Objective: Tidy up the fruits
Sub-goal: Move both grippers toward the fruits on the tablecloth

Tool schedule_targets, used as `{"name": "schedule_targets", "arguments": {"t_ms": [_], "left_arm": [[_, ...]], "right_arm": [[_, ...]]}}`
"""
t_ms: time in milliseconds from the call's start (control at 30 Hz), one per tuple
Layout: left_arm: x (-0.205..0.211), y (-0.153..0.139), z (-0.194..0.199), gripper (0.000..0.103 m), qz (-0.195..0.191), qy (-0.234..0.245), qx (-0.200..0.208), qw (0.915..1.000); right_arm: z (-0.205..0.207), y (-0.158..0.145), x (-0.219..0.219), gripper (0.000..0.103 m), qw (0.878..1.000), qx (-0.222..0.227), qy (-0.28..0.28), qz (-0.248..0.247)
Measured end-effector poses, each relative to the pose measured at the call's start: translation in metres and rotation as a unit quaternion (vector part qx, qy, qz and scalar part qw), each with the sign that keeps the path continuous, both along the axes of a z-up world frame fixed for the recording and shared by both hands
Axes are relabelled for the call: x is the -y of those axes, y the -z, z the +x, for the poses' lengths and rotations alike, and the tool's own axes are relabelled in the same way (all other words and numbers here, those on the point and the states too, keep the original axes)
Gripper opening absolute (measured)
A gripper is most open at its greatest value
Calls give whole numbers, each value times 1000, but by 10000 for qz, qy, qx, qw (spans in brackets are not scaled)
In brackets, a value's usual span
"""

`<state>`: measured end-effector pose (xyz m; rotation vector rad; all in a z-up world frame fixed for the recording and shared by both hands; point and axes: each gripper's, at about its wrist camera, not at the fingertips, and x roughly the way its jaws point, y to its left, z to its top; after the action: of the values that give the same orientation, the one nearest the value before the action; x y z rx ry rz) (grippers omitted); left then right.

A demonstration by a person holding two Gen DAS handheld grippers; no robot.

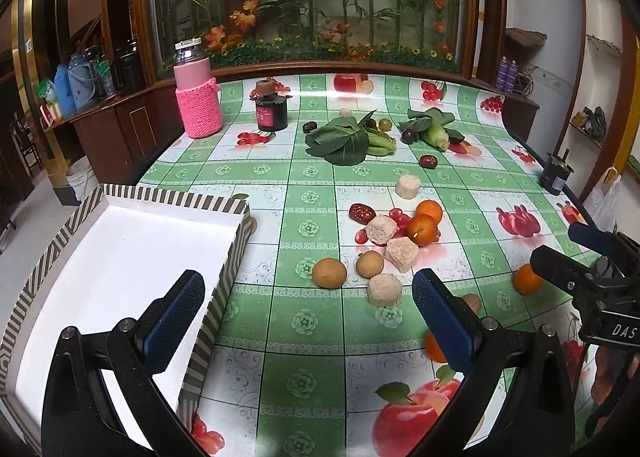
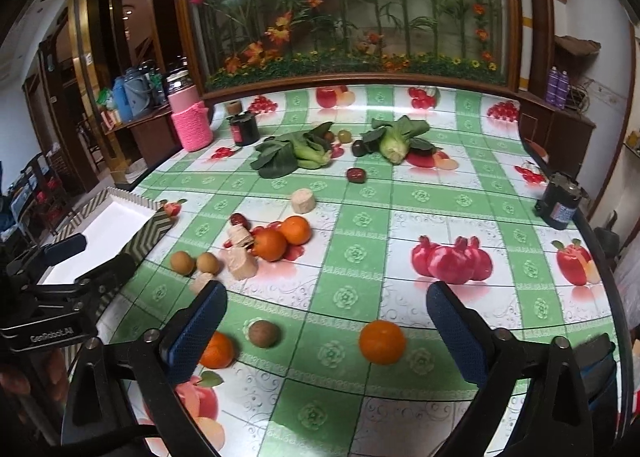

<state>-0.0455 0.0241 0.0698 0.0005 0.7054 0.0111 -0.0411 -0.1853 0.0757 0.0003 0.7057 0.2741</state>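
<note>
My left gripper (image 1: 310, 317) is open and empty, with one finger over a white box with a striped rim (image 1: 172, 199) at the left. Beyond it lie two oranges (image 1: 424, 223), two brown round fruits (image 1: 329, 273), a red date (image 1: 362, 213) and beige blocks (image 1: 401, 253). My right gripper (image 2: 326, 331) is open above the table. An orange (image 2: 382, 341) lies on the cloth between its fingers, apart from both pads. A second orange (image 2: 218, 349) and a brown fruit (image 2: 263, 333) sit by its left finger.
Leafy greens (image 1: 340, 139) and dark plums lie farther back. A pink bottle (image 1: 197, 97) and a dark jar (image 1: 272, 107) stand at the back left. A black cylinder (image 2: 560, 203) sits near the table's right edge. The fruit-print cloth (image 2: 440, 217) covers the table.
</note>
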Motion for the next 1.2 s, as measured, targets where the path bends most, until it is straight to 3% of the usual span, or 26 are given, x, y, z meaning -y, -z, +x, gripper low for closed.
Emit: {"name": "schedule_targets", "arguments": {"t_ms": [133, 367, 600, 733, 900, 1033, 1200], "left_arm": [[-1, 2, 0, 103, -36, 67, -27, 10000], [-2, 11, -2, 103, -130, 254, -169, 9994], [-11, 24, -8, 103, -116, 480, -348, 9982], [-25, 29, -7, 103, 37, 354, -386, 9986], [-42, 28, -8, 103, -56, 244, -442, 9987], [-32, 27, -11, 103, -137, 548, -513, 9971], [-9, 25, -14, 103, -133, 881, -534, 9946]], "right_arm": [[0, 1, -7, 91, 9998, -34, -180, -61], [-2, 10, -14, 73, 9985, -233, -488, -97], [-2, 20, -9, 70, 9979, -401, -483, -175], [-3, 22, -10, 70, 9975, -443, -529, -128], [-7, 24, -19, 70, 9956, -475, -777, -235], [-6, 29, -20, 69, 9943, -539, -850, -350], [-1, 39, -24, 53, 9908, -745, -1029, -476]]}}
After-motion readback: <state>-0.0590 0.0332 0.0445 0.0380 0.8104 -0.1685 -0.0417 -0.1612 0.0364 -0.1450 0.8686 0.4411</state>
